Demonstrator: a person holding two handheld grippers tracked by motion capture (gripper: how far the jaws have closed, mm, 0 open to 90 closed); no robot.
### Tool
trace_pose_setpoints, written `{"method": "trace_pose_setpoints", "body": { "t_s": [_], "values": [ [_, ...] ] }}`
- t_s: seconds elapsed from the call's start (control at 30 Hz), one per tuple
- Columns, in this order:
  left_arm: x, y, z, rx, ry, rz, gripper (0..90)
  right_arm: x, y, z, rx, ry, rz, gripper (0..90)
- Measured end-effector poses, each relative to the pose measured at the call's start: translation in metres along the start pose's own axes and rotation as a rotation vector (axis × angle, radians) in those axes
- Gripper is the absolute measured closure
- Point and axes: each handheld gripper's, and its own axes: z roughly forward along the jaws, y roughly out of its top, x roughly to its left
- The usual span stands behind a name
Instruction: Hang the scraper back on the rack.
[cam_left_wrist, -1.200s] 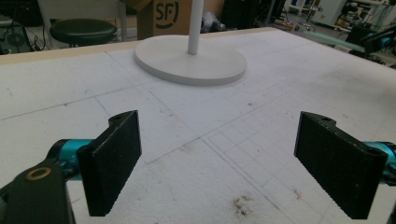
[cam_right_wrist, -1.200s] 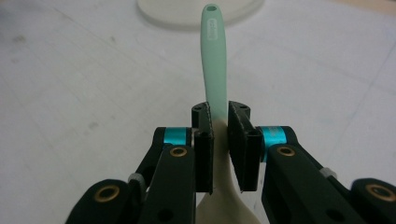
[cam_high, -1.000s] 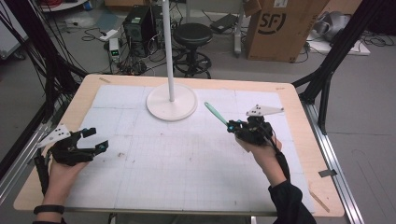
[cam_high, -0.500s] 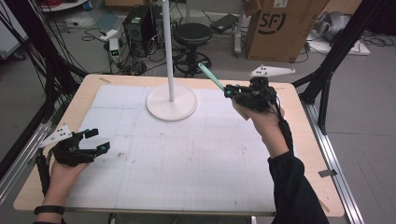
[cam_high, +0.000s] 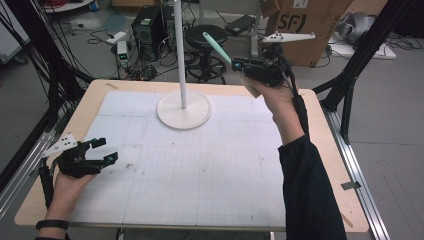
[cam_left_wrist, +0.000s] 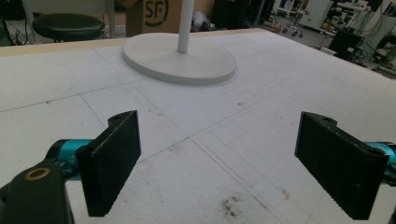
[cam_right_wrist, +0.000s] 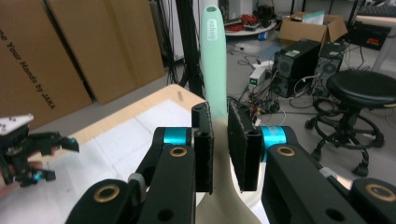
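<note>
My right gripper (cam_high: 239, 64) is held high over the table's far right part, shut on a utensil with a mint-green handle (cam_high: 216, 46) that points up and to the left. In the right gripper view the handle (cam_right_wrist: 214, 56) rises between the pads of my right gripper (cam_right_wrist: 219, 144), and the cream lower part (cam_right_wrist: 223, 205) widens below them. My left gripper (cam_high: 96, 152) rests on the white mat at the near left, open, with nothing between its pads (cam_left_wrist: 112, 163). It also appears far off as the left gripper (cam_right_wrist: 32, 149).
A white stand with a round base (cam_high: 183, 111) and a thin pole (cam_high: 179, 50) sits at the mat's far middle; its base (cam_left_wrist: 180, 60) lies ahead of the left gripper. The gridded mat (cam_high: 200, 170) covers the wooden table (cam_high: 330, 150). Boxes, a stool and cables lie beyond.
The right hand has lifted the green-handled utensil up off the mat and carried it toward the far edge. The left hand has stayed put.
</note>
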Motion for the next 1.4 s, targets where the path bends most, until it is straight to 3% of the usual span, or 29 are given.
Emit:
{"method": "trace_pose_setpoints", "body": {
  "t_s": [0.3,0.63,1.4],
  "values": [
    [0.001,-0.001,0.000,0.003,-0.008,0.000,14.9,-0.002,0.032,0.009,-0.033,-0.008,0.003,80.7],
    [0.000,-0.001,0.000,0.015,-0.021,0.001,14.9,0.007,0.060,0.015,-0.064,-0.002,-0.017,80.7],
    [-0.003,-0.001,0.000,0.026,-0.035,0.008,15.0,0.008,0.066,0.027,-0.036,-0.022,-0.030,80.7]
  ]
}}
